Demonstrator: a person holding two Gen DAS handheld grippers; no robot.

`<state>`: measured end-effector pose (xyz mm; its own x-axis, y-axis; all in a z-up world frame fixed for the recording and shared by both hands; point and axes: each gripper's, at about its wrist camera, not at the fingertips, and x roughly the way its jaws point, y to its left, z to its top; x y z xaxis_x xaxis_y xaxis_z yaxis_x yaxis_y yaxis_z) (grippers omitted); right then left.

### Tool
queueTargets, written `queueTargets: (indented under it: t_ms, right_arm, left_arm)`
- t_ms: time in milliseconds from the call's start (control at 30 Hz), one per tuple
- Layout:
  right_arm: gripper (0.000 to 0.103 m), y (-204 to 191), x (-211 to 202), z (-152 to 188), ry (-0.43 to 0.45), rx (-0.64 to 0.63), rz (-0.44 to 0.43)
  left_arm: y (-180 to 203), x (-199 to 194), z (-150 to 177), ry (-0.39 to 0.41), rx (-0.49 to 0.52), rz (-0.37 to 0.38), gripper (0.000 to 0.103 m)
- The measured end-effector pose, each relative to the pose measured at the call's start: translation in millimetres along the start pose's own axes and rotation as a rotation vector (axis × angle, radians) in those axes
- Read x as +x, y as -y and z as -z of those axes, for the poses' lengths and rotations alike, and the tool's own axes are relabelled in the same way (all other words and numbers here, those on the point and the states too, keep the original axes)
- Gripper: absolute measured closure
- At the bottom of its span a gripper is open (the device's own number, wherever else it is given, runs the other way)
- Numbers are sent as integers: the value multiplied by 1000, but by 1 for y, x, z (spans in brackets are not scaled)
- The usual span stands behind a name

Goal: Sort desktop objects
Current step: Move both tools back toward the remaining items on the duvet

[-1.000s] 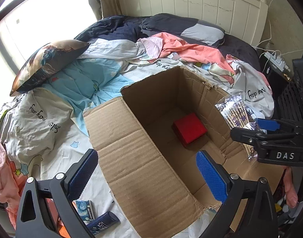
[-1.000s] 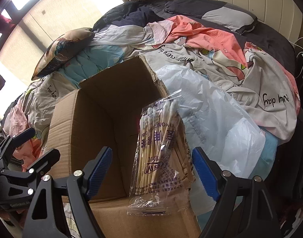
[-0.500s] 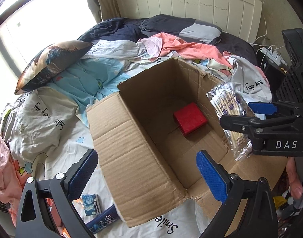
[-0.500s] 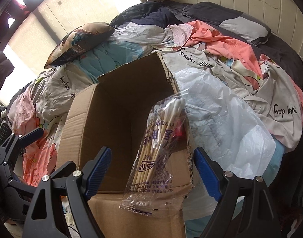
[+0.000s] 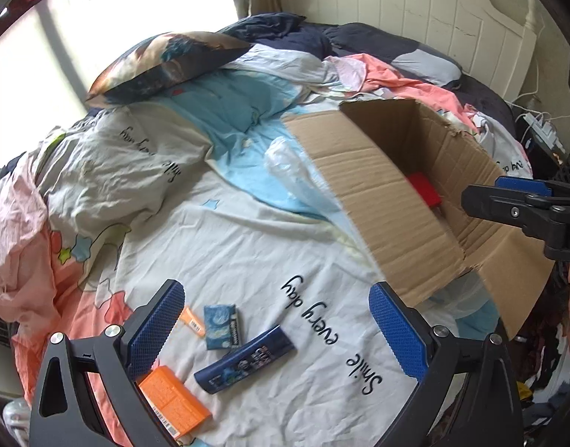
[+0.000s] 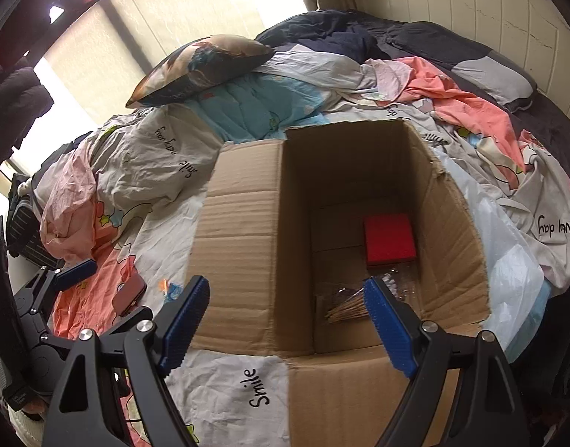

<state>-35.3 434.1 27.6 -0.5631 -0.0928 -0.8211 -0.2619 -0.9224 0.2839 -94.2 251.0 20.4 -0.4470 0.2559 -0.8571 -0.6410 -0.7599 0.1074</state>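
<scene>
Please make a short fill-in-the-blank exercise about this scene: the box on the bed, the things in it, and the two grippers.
1. The flat item inside the cardboard box is coloured ____.
2. The bag of cotton swabs lies ____ the box.
3. The right gripper is open and holds ____.
4. The dark blue tube lies on the ____, before the left gripper.

Missing words: red; inside; nothing; bedsheet

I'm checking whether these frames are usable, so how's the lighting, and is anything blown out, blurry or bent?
Left wrist view: the window is blown out to white, the cardboard box looks slightly smeared, and the headboard curves with the fisheye. Right wrist view: the window glares too, but the box interior is evenly lit, with the red box sharp.
</scene>
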Motion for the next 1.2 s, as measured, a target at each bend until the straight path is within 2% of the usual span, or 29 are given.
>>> queueTargets:
  t_ms: [133, 300, 567, 900, 1200]
  right_arm:
    - [19, -41, 12, 9, -32, -51, -53]
    - [19, -84, 30, 24, -66, -111, -84]
    - [19, -129, 57, 43, -125, -168, -113]
    - [19, -166, 83, 60, -183, -221, -129]
    - [19, -183, 125, 62, -231, -268, -89]
  left_arm:
    - [-39, -7, 30, -17, -80, -52, 1]
    - [-85, -10, 69, -81, -175, -61, 1]
    - [-137, -11, 122, -145, -284, -114, 1]
    - [-164, 0, 158, -165, -354, -137, 1]
    - [-176, 29, 174, -178, -402, -169, 1]
